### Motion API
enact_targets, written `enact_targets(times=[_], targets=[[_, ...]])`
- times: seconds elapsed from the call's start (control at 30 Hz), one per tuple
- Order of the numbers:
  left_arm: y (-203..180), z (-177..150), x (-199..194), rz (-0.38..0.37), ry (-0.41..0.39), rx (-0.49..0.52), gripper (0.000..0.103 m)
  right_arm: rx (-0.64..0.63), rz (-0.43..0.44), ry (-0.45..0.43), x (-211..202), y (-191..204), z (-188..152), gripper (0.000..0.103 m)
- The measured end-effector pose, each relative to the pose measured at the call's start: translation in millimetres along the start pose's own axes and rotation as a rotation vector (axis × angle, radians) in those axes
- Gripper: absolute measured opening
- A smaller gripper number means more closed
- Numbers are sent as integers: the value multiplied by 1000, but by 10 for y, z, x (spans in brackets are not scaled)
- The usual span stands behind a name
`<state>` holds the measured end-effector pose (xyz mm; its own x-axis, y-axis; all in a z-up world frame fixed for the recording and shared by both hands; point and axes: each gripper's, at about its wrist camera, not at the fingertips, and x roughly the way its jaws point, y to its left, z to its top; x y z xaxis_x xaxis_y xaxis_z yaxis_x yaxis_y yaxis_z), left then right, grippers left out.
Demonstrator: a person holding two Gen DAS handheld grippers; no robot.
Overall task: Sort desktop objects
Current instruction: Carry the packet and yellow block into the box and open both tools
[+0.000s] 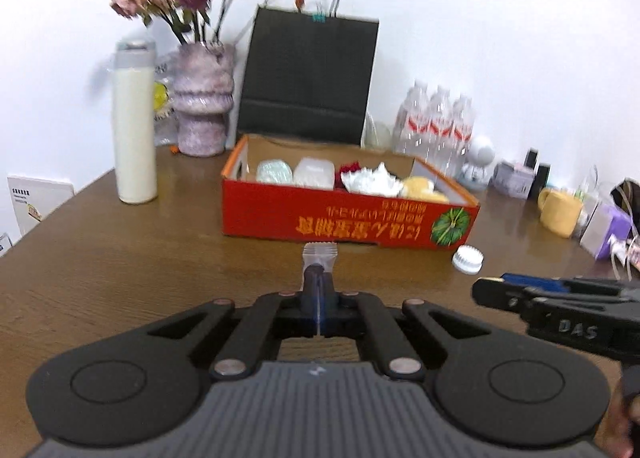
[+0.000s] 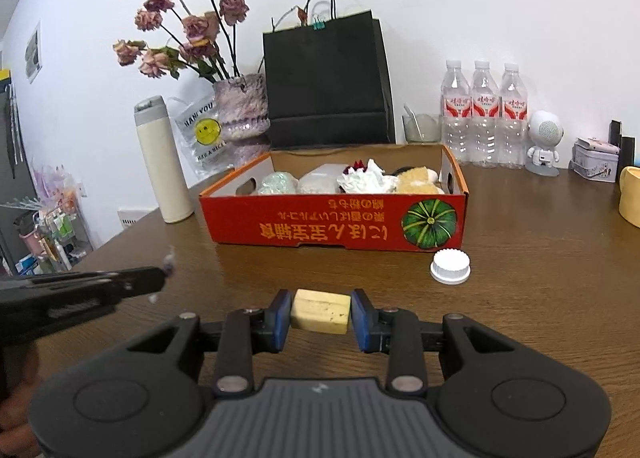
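My left gripper (image 1: pixel 318 278) is shut on a small clear plastic packet (image 1: pixel 319 253) that sticks out past its fingertips, just in front of the red cardboard box (image 1: pixel 340 217). My right gripper (image 2: pixel 320 312) is shut on a pale yellow eraser block (image 2: pixel 321 310), held above the brown table in front of the same box (image 2: pixel 332 219). The box holds several items: a pale green packet, a white packet, crumpled white paper and a yellow sponge-like piece. A white bottle cap (image 2: pixel 451 266) lies on the table by the box's front right corner; it also shows in the left wrist view (image 1: pixel 467 258).
Behind the box stand a black paper bag (image 2: pixel 326 85), a vase of dried flowers (image 2: pixel 240 109), a white thermos (image 2: pixel 162 161), three water bottles (image 2: pixel 484 113) and a small white robot figure (image 2: pixel 543 143). A yellow mug (image 1: pixel 560 211) and small boxes sit at the right.
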<state>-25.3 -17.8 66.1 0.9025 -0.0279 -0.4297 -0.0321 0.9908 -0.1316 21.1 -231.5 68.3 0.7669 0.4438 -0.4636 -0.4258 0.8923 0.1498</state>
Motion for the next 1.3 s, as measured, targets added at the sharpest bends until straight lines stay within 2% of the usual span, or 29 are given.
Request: enact_targets(times=[0.07,0.17,0.27,0.37,0.47,0.57,0.73,0.8,0.9,1.07,1.13,1.3], targets=[[3,18,-87,-2,-30,-3,1,-5,5,-31,-52,53,10,31],[53,117,-48,-25,-24,-48,1,-28,-7,-77,-114,135,72,31],[79,319,9,-6,-80,-40,1,-56,-12,-106,-112,175,240,31],[81,631,103,-26,-137,-28,1,-78,-29,-146,-86,151,491,31],[48,976,315,-35,-161,4,1,-92,-43,-179,9,41,820,31],[65,1322,645,-24,-169,29,1,-78,-64,-159,219,-160,1221,31],[225,1843,1409,-15,-45,-25,1,-38,-81,-62,850,-558,1849,31],[281,1988,1754,-3,4,-27,1,-6,-85,-24,1140,-700,2050,31],[401,2098,2326,13,122,-30,1,34,-74,59,1616,-875,2246,31],[526,1984,3086,91,300,1,1,85,-70,214,2415,-1045,2307,31],[576,1902,3319,79,380,-9,1,100,-67,268,2669,-1082,2269,31],[569,1769,3568,71,452,28,2,121,-43,388,3214,-1130,2129,31]])
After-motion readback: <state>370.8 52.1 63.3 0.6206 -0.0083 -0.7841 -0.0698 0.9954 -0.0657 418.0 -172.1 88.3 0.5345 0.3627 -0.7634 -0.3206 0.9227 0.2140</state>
